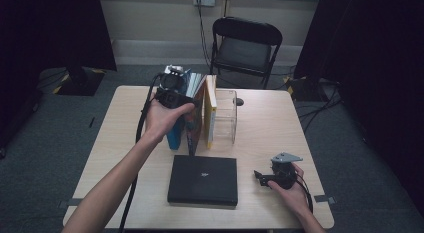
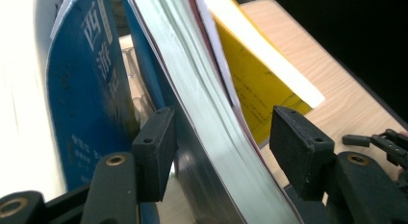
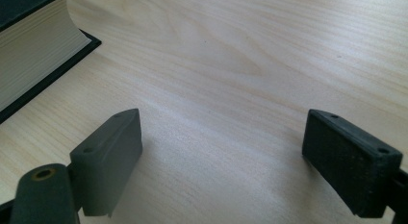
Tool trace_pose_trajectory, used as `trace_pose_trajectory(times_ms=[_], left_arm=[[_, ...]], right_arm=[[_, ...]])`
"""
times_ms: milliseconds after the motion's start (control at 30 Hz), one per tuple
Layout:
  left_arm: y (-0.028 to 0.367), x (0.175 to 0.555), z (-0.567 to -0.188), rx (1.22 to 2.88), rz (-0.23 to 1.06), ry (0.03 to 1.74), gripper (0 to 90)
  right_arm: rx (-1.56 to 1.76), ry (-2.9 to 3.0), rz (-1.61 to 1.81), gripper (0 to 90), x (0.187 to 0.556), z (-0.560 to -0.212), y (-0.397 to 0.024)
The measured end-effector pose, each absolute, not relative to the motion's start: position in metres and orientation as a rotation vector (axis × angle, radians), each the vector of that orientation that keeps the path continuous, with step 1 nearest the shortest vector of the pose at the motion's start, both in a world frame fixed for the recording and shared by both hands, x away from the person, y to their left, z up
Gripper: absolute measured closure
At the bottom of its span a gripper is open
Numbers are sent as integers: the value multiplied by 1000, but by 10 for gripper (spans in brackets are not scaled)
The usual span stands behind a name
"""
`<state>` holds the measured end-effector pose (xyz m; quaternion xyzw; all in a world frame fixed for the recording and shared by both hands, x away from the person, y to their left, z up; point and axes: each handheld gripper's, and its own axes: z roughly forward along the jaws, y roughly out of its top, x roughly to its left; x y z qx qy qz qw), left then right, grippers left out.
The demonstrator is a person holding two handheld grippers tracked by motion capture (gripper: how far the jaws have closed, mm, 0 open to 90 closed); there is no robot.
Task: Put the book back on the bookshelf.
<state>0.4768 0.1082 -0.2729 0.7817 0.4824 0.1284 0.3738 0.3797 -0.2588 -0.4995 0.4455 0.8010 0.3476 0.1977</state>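
Books (image 1: 192, 120) standing upright in a row near the far middle of the table (image 1: 270, 123); I count about four: a blue one, a thin grey-edged one, a red-edged one and a yellow one. My left gripper (image 1: 172, 90) sits over the top of the row. In the left gripper view its jaws straddle the thin grey-edged book (image 2: 207, 118), which leans between the pads; the left pad lies against it, the right pad stands clear, so I have no grip on it. The blue book (image 2: 82, 99) is just to the left of that pad, the yellow book (image 2: 260, 84) beyond the right pad.

Clear plastic holder (image 1: 225, 115): one, just right of the yellow book, touching the row; I cannot tell what it contains.

Black hardcover book (image 1: 202, 179): one, lying flat near the table's near edge, apart from the row.

My right gripper (image 1: 265, 177): jaws wide apart, holding nothing, low over bare wood right of the black book, whose page edge (image 3: 33, 60) shows at its left.

Open room: bare tabletop to the right of the row and along the left side. One black folding chair (image 1: 245, 45) stands beyond the far edge.
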Motion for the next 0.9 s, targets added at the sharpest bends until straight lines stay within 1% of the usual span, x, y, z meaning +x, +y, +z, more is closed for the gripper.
trace_pose_trajectory(times_ms=[33,100,200,300,333,400,500,567,733,900], left_arm=[[105,480,-272,2015,337,1246,431],[100,485,-273,2057,309,1269,426],[96,489,-270,2064,348,1289,443],[94,496,-268,2125,341,1304,491],[95,497,-268,2116,346,1305,535],[95,498,-266,2140,363,1295,590],[95,500,-264,2157,357,1277,653],[95,502,-264,2161,339,1287,640],[87,510,-262,2170,347,1353,533],[79,521,-266,2197,321,1399,506]], right_arm=[[1247,2242,973,138,380,-500,-259],[1247,2242,974,138,380,-500,-259],[1246,2243,974,138,380,-500,-259],[1246,2243,974,138,380,-500,-259],[1245,2244,974,138,380,-500,-259],[1246,2244,975,138,380,-500,-259],[1243,2246,975,138,380,-500,-259],[1242,2246,975,138,380,-500,-259],[1242,2246,975,138,380,-500,-259],[1242,2246,975,138,380,-500,-259]])
